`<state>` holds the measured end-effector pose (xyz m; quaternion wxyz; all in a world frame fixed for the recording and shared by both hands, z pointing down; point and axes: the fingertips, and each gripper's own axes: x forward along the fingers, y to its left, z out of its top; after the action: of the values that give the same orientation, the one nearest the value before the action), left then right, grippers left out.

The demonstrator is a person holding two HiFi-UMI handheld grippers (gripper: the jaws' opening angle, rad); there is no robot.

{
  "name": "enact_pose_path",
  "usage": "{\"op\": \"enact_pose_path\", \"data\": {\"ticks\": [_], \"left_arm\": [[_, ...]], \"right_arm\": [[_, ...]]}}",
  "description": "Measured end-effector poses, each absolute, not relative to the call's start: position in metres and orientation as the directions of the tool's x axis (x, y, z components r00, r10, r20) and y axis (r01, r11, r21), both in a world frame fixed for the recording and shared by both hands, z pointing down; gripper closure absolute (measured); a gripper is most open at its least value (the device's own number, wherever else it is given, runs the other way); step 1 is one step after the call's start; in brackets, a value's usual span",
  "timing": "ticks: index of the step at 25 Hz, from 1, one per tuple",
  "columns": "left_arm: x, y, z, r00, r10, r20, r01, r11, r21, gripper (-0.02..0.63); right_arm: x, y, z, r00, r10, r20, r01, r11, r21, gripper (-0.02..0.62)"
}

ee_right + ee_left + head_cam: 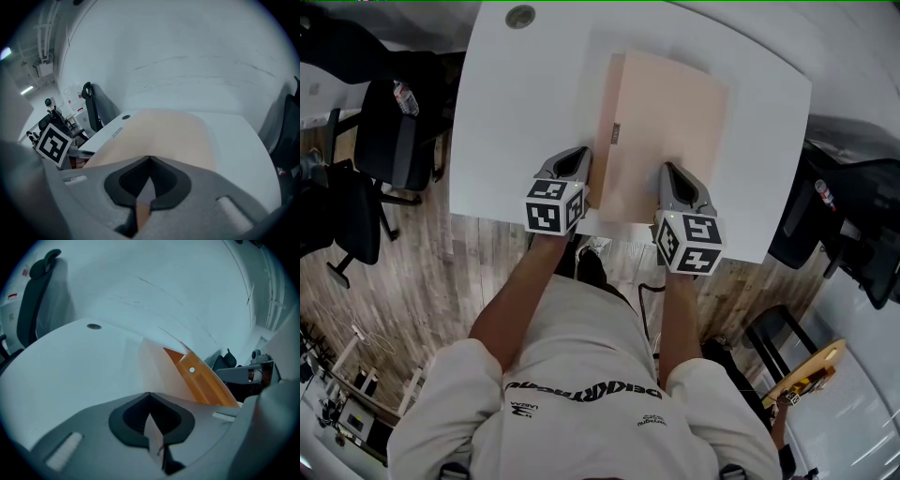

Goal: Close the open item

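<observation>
A peach folder [666, 131] lies on the white table [511, 122], its long side running away from me. In the left gripper view its cover stands raised, showing an orange inner face [201, 380] with a small white stud. My left gripper [579, 161] is at the folder's near left corner, jaws shut on a thin pale sheet edge [153, 437]. At the near right edge, my right gripper [672, 176] is shut on a peach sheet [140, 208] of the folder. The cover [164, 131] spreads ahead of the right jaws.
A round cable grommet [520, 16] sits at the table's far left. Black office chairs stand to the left [394, 131] and right [853, 234] of the table. Wood floor lies near me, and the table's near edge passes just under both grippers.
</observation>
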<state>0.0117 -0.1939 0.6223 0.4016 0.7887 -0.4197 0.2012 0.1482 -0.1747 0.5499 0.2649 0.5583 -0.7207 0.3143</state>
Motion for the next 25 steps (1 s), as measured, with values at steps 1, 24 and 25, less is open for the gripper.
{"op": "enact_pose_path", "data": {"ticks": [1,24,25], "left_arm": [[0.012,-0.194,0.622,0.567,-0.5,0.655,-0.824,-0.325,0.465,0.604],[0.012,-0.199,0.623,0.571,-0.501,0.65,-0.82,-0.324,0.471,0.603],[0.012,-0.199,0.623,0.572,-0.5,0.651,-0.82,-0.324,0.472,0.604]], "right_arm": [[0.148,-0.174,0.551,-0.238,-0.631,0.738,-0.97,0.186,-0.154,0.597],[0.137,-0.177,0.567,-0.282,-0.555,0.782,-0.958,0.208,-0.198,0.597],[0.136,-0.177,0.568,-0.284,-0.553,0.783,-0.957,0.206,-0.202,0.597]]}}
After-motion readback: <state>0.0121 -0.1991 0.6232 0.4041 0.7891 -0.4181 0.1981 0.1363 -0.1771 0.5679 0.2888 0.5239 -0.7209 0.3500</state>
